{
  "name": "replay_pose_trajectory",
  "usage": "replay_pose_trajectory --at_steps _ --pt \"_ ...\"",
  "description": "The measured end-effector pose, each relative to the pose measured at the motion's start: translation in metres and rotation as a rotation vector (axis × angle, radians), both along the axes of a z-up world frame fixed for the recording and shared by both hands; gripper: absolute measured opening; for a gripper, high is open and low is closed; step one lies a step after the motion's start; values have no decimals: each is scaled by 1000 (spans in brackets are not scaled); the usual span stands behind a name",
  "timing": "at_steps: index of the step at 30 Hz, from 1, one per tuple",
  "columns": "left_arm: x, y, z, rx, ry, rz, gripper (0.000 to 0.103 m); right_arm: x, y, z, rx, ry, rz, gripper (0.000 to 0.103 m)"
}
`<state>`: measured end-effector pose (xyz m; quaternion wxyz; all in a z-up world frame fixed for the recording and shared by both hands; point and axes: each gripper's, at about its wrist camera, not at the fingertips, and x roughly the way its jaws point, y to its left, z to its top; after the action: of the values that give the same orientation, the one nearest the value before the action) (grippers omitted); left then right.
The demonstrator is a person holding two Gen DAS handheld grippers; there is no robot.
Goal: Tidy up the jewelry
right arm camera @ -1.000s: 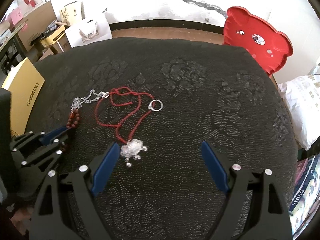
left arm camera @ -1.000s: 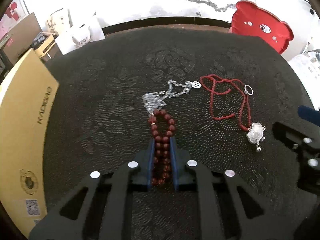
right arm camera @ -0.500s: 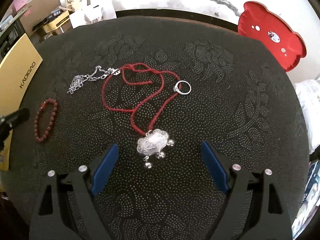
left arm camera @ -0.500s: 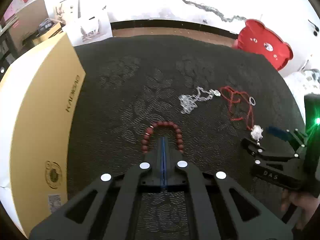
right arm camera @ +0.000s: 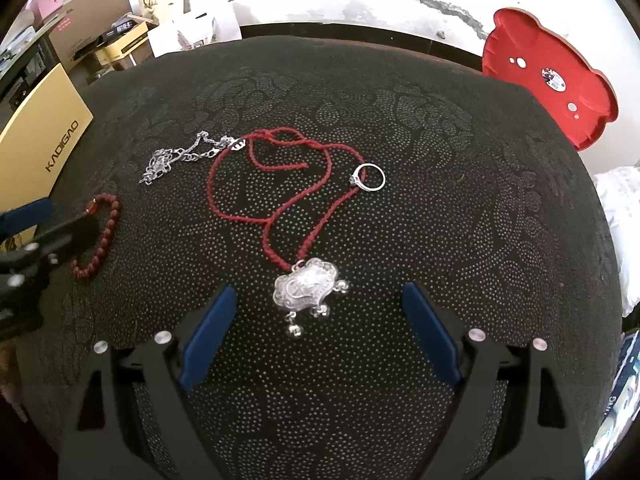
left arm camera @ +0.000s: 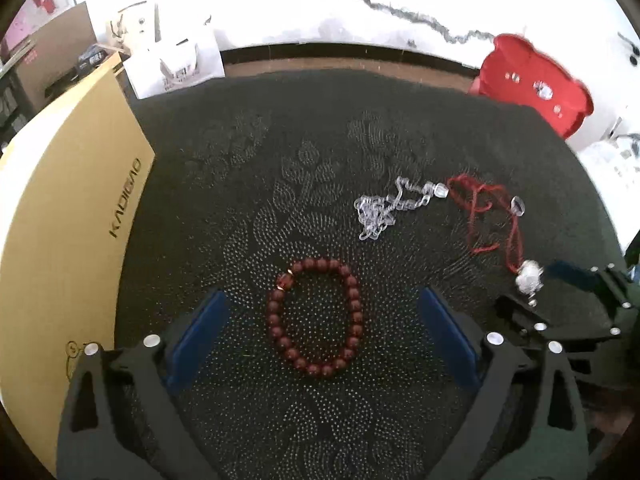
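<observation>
A dark cloth (right arm camera: 440, 184) with an embossed flower pattern covers the work surface, and clutter sits beyond it: a tan cardboard box (left arm camera: 60, 216) at nine o'clock in the left wrist view and a red bear-shaped tray (right arm camera: 548, 84) at two o'clock in the right wrist view.

The left gripper (left arm camera: 324, 320) is spreading its jaws, with nothing pressed between the blue pads. The bead bracelet (left arm camera: 316, 316) lies flat on the cloth in the gap between them, touching neither, a rounded loop of dark red beads with one brighter bead at its ten o'clock. The right gripper (right arm camera: 318, 328) is also parting a little, and it holds nothing. The silver lock pendant (right arm camera: 306, 288) lies between its fingers, just ahead of the tips, with small bells dangling at its six o'clock.

The pendant hangs on a red cord necklace (right arm camera: 256, 184) that loops toward twelve o'clock. A silver chain (right arm camera: 176, 158) lies bunched at ten o'clock, its clasp touching the cord, and a silver ring (right arm camera: 370, 176) rests against the cord at one o'clock.

The step in hand looks like taking the pendant. It would be best to close on the pendant's body, not the bells, and lift slowly, since the cord may drag the ring and chain along.
</observation>
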<state>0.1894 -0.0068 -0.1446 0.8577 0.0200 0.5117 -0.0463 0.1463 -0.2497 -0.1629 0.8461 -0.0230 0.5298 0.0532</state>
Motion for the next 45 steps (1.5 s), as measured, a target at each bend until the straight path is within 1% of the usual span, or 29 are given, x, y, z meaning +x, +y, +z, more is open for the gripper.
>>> replay_pose_trajectory --at_steps 1,4,5,7,10,12,14,15,16,17,18,19,20,21,22,23,24,26,30,31,32,35,39,45 --pt "1 1 -6 -6 23 9 94 0 0 0 1 -1 4 84" --pt "4 1 -21 -20 50 10 95 0 -1 0 2 -4 10 84" --pt "1 -3 -22 0 10 3 95 0 -1 0 0 -4 10 84" --pt "-1 -8 -26 30 -16 -7 97 0 -1 0 -1 0 9 84" --pt "-3 -9 -25 34 -30 4 96 -1 0 0 -4 2 13 84" --pt "-2 -10 -25 35 -32 10 93 -1 0 0 -6 6 20 84" --pt "-7 -18 -20 41 -41 -15 75 -3 0 0 -6 7 23 81" --pt "-10 -22 -19 43 -43 -24 69 -4 1 0 -5 9 25 78" --pt "-12 -26 -18 44 -43 -34 61 -5 1 1 -3 9 29 77" --pt "-14 -28 -17 45 -40 -34 56 -6 2 2 -1 10 32 73" --pt "-15 -28 -17 47 -41 -34 53 -7 2 3 1 10 35 70" --pt "-16 -30 -16 43 -41 -43 44 -7 2 4 3 9 37 67" --pt "-16 -31 -15 49 -42 -45 33 -8 3 5 2 6 37 58" --pt "-16 -32 -16 54 -42 -43 26 -9 2 6 -1 5 36 49" --pt "-16 -33 -16 59 -40 -41 21 -9 2 7 11 5 39 43" --pt "-15 -32 -16 59 -37 -38 18 -9 2 7 8 5 39 37" --pt "-14 -31 -16 58 -36 -34 15 -9 2 8 11 5 41 34" --pt "-13 -29 -16 50 -32 -36 15 -9 3 8 20 5 45 24" --pt "-15 -25 -13 36 -27 -34 14 -8 3 9 25 3 43 24" --pt "-16 -25 -11 47 -39 -34 9 -8 2 9 29 1 40 24" --pt "-16 -25 -8 59 -52 -36 7 -8 2 9 32 1 37 23" --pt "-16 -21 -4 39 -32 -34 7 -8 3 12 31 -5 37 23" --pt "-17 -20 -1 27 -30 -47 7 -9 1 18 37 -25 32 23" --pt "-15 -4 11 2 -46 -11 7 -8 2 27 48 -42 30 23"
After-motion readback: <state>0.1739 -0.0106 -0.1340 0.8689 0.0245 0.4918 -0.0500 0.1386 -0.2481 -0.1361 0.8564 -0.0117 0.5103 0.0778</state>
